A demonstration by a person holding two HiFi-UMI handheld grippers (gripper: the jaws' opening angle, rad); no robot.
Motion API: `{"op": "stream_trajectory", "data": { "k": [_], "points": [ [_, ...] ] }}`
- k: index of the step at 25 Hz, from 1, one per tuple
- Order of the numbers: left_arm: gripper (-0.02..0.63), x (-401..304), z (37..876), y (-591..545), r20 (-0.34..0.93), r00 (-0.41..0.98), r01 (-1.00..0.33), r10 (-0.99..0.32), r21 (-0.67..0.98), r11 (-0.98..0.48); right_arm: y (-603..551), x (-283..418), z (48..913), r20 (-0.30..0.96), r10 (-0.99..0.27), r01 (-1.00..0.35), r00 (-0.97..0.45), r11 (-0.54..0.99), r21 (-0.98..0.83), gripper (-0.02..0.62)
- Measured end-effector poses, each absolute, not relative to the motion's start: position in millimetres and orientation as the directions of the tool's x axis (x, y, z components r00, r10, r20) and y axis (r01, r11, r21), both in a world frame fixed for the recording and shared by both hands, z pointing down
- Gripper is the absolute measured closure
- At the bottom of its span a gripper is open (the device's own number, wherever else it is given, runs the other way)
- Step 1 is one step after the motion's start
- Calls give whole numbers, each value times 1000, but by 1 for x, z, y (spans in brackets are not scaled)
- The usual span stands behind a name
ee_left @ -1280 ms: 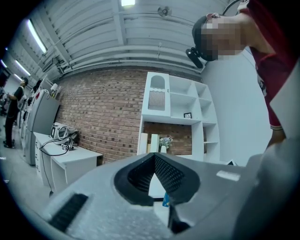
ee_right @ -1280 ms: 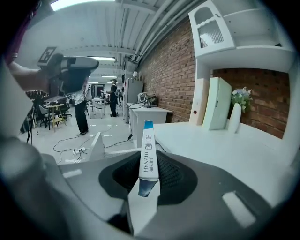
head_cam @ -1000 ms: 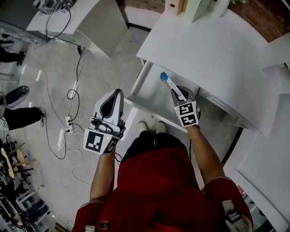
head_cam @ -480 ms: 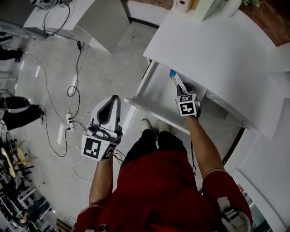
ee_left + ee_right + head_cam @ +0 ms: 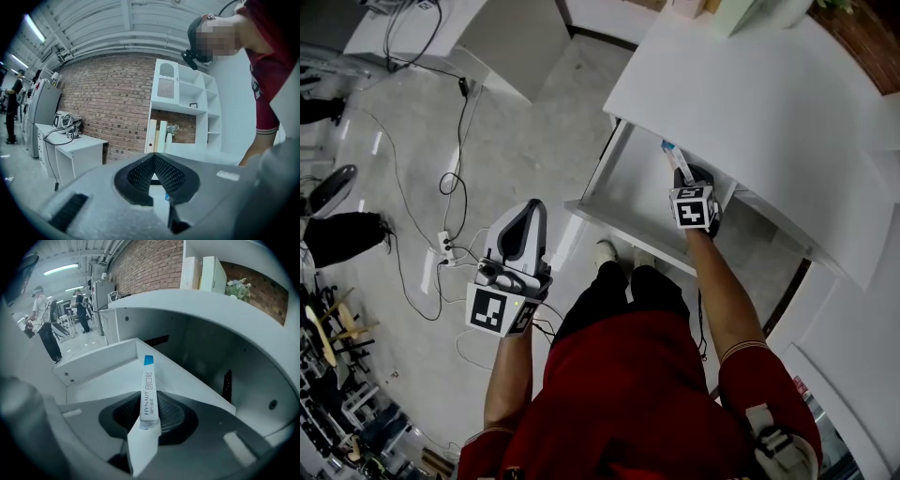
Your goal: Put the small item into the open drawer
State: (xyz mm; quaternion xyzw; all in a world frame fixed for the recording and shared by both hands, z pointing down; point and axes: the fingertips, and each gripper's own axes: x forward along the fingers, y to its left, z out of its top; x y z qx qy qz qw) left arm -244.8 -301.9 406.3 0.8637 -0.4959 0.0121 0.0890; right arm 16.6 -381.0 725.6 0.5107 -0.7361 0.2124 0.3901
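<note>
1. Head view: my right gripper (image 5: 687,178) reaches over the open white drawer (image 5: 623,202), which is pulled out from under the white desk top (image 5: 741,103).
2. Its jaws are clamped on a slim white cardboard carton with a blue end (image 5: 675,159). The carton sticks out past the jaw tips, blue end foremost, over the drawer's inside near the desk edge.
3. In the right gripper view, the right gripper (image 5: 149,414) presses its pads on both sides of the carton's (image 5: 148,390) near end. "HYNAUT" runs along the narrow face turned toward me. The drawer (image 5: 103,373) lies beyond it, and I cannot tell whether the blue tip touches it.
4. My left gripper (image 5: 531,211) sits well apart from the drawer, over the grey floor (image 5: 497,122).
5. In the left gripper view, the left gripper (image 5: 152,164) has its jaws brought together at the tips, with nothing between them.
</note>
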Motion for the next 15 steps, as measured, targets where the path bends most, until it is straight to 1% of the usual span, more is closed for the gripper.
{"op": "stream_trajectory", "data": {
  "k": [4, 10, 15],
  "points": [
    [606, -243, 407, -303, 111, 519, -852, -848, 143, -503, -381, 18, 729, 799, -576, -912, -172, 400, 92, 488],
    [606, -238, 410, -298, 108, 543, -838, -833, 140, -528, -377, 20, 721, 793, -580, -903, -185, 419, 96, 443],
    [606, -228, 399, -302, 74, 568, -819, -820, 156, -553, -370, 16, 696, 773, -598, -873, -214, 473, 123, 437]
  ]
}}
